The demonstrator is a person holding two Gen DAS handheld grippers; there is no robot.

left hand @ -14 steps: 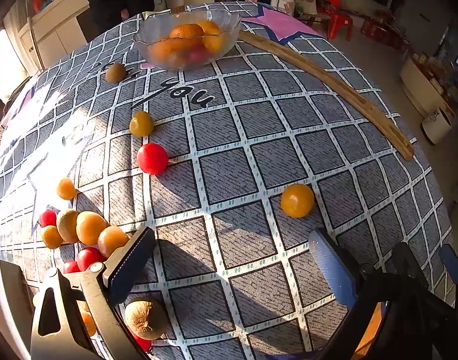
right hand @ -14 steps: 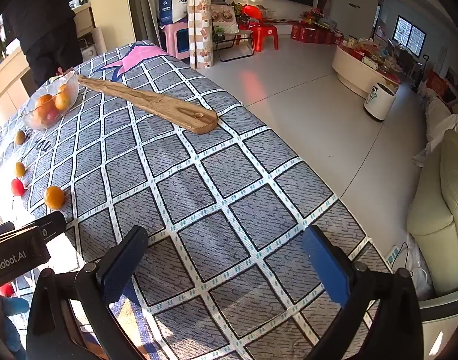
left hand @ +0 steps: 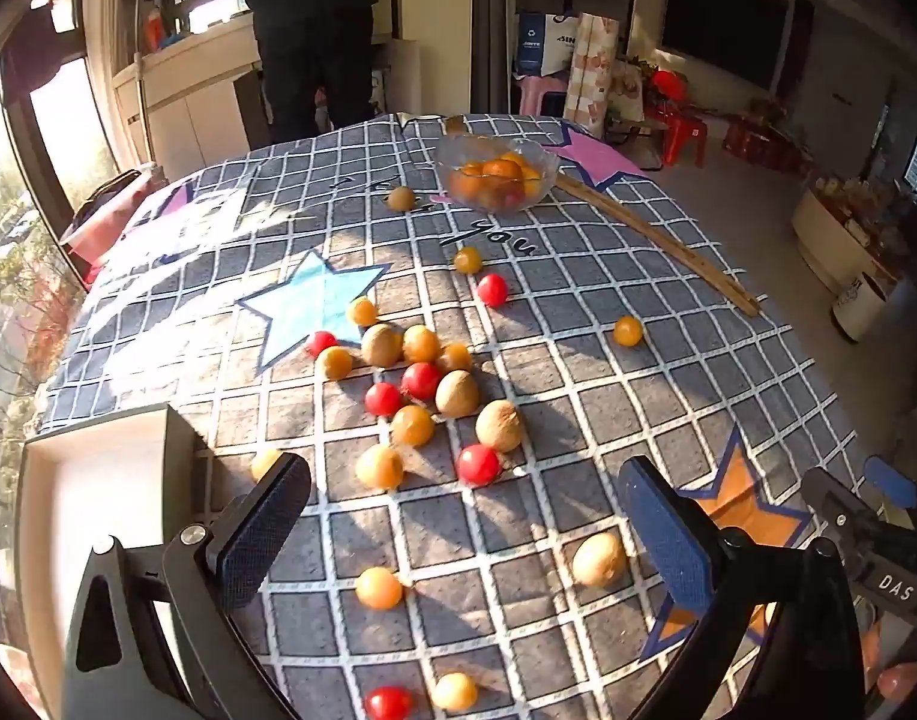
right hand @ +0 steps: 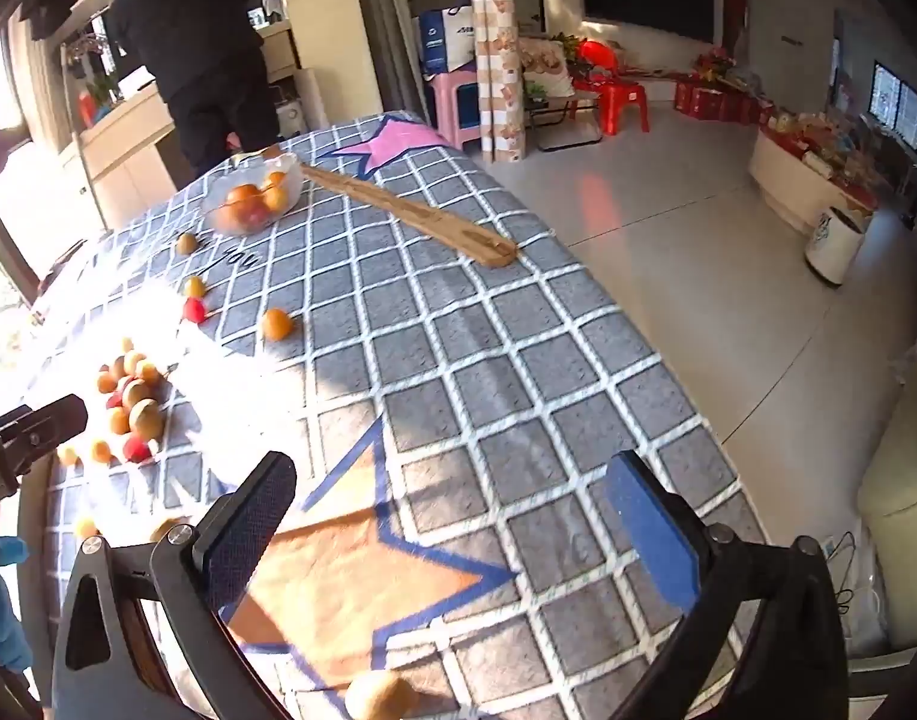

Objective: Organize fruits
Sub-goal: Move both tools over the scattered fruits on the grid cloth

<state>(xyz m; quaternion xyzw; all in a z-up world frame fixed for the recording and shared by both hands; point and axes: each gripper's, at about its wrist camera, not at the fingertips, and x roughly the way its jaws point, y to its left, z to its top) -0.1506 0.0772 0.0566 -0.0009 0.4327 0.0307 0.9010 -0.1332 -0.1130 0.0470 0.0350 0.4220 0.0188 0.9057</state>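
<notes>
A big tabletop [left hand: 578, 396] fills both views, covered by a grey cloth with white squares and coloured stars. Behind its far end stands a person [left hand: 314, 30] in dark clothes, seen only from the back. A long flat wooden board [right hand: 410, 213] lies slanted along the right side of the tabletop. Near the far end sits a clear glass bowl [left hand: 497, 174] with orange and red fruits inside, just beside one end of the board. At the near left edge there is a white tray [left hand: 92, 516]. The left gripper [left hand: 464, 522] hangs over the near part of the tabletop with its jaws spread wide and nothing between the pads. The right gripper [right hand: 452, 516] hangs over an orange star, its jaws also wide apart and holding nothing. Loose fruits lie in a bunch [left hand: 422, 384] in the middle of the tabletop, red, orange and brown ones close together. One small orange fruit [left hand: 628, 330] sits alone to the right, and a brown fruit [left hand: 599, 559] lies near the left gripper's right pad.
</notes>
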